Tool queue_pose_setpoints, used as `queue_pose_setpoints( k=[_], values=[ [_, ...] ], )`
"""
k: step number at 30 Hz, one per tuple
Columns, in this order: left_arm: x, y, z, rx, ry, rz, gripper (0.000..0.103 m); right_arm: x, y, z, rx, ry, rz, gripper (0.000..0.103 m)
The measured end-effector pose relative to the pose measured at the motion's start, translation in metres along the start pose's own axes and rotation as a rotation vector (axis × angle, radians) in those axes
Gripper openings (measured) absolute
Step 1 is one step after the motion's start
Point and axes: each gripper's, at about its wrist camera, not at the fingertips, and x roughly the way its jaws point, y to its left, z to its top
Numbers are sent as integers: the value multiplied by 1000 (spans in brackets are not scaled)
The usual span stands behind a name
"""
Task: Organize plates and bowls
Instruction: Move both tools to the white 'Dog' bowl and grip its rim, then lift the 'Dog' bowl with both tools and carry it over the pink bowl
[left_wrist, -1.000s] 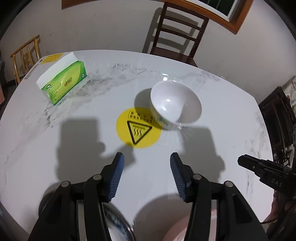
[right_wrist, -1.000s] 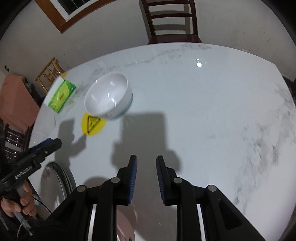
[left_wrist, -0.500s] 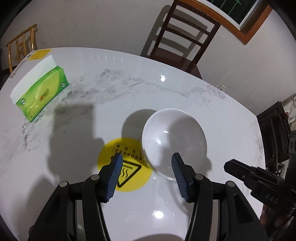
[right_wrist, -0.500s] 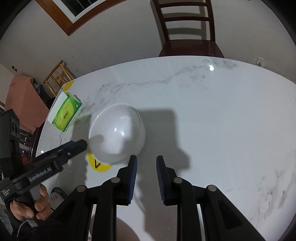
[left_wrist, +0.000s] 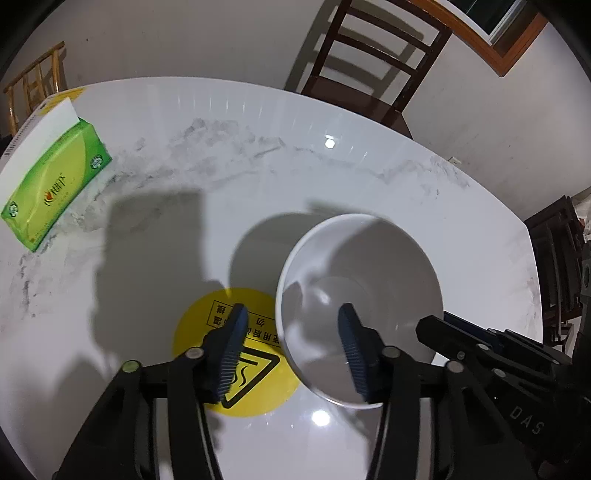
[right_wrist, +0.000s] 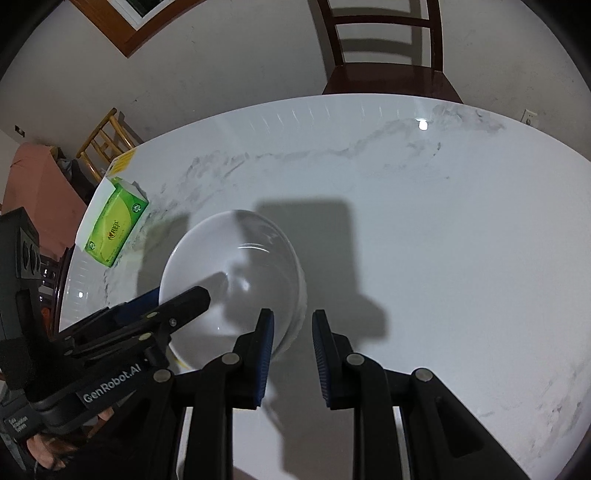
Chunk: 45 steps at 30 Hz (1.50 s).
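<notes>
Jaws first. Left gripper (left_wrist: 291, 343) spread wide, blue pads either side of the near left rim of a white bowl (left_wrist: 364, 280): one pad over the yellow sticker (left_wrist: 236, 350) outside the wall, the other over the bowl's inside. Whether either pad touches the rim, cannot tell. Nothing gripped.

Right gripper (right_wrist: 293, 354) also parted, narrower gap. Its left pad lies over the bowl (right_wrist: 236, 266) at the near right rim, the right pad over bare tabletop (right_wrist: 424, 258) outside. Contact not clear. In the left wrist view the right gripper's black fingers (left_wrist: 476, 347) come in from the right, tips at the bowl's right edge. In the right wrist view the left gripper's fingers (right_wrist: 162, 314) reach over the bowl's left rim.

Bowl: white, upright, nothing in it, sitting on the marbled white tabletop (left_wrist: 147, 221), partly over the round yellow warning sticker with a black triangle. Hard shadows of both tools fall across bowl and tabletop.

Further off, left: green tissue box (left_wrist: 55, 192) lying near the tabletop's edge, well apart from the bowl; same box (right_wrist: 116, 225) in the right view. Beyond the far edge: a dark wooden chair (left_wrist: 373, 62), pushed close to the tabletop, and a pale wooden chair (left_wrist: 33, 85) off to the left by the wall. Window frame (left_wrist: 480, 37) high on the wall.
</notes>
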Motion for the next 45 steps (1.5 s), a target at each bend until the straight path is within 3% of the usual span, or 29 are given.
queue_pose_setpoints(
  k=[7, 20, 45],
  values=[
    [11, 6, -3, -17, 25, -10, 13, 11, 0, -2, 12, 19, 0, 22],
    [0, -5, -18, 21, 47, 9, 13, 0, -3, -21, 32, 32, -5, 19],
    [-102, -52, -96, 118, -22, -9, 13, -119, 14, -112, 2, -62, -27, 19]
  ],
)
